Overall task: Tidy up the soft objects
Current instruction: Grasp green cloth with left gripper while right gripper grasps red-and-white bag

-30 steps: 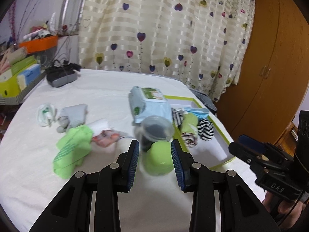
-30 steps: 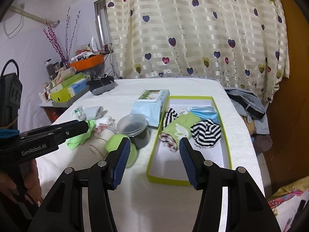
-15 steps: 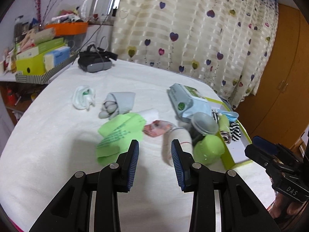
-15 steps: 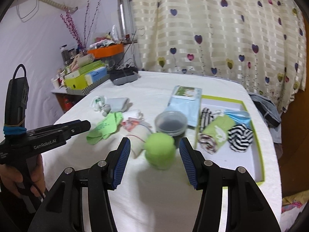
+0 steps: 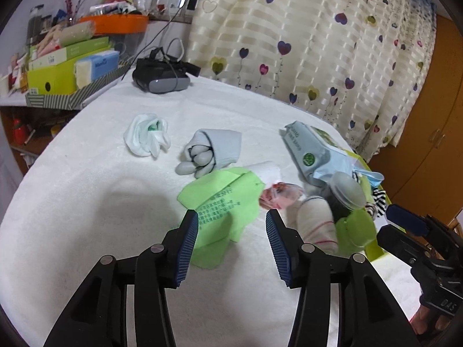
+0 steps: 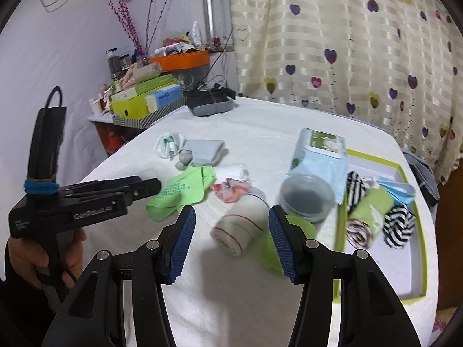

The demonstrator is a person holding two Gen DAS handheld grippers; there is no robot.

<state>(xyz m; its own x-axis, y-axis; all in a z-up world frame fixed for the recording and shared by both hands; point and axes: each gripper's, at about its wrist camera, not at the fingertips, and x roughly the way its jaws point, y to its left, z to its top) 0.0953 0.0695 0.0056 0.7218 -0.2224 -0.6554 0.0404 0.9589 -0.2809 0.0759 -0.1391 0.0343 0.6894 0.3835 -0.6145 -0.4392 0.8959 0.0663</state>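
Note:
My left gripper (image 5: 231, 215) hovers low over a folded green cloth (image 5: 220, 202) on the white table. Its jaws are opening and the pads touch nothing. My right gripper (image 6: 231, 212) stands open just in front of a white rolled cloth with a red line (image 6: 240, 228), which it does not touch. A pink patterned cloth (image 6: 231, 192), a grey sock bundle (image 5: 211, 150) and a white sock bundle (image 5: 146, 136) lie farther back. The green-rimmed box (image 6: 419, 231) on the right holds striped socks (image 6: 398, 225), a green roll and a blue mask.
A clear tub with dark contents (image 6: 306, 196), a green lid (image 6: 270, 248) and a wipes pack (image 6: 321, 156) stand beside the box. A grey headset (image 5: 160, 79) lies at the far edge. A cluttered shelf (image 5: 72, 66) stands to the left and a heart-print curtain hangs behind.
Both grippers have swung left, away from the box. The left one went from the green lid to the green cloth and its jaws widened. The right one now faces the white roll.

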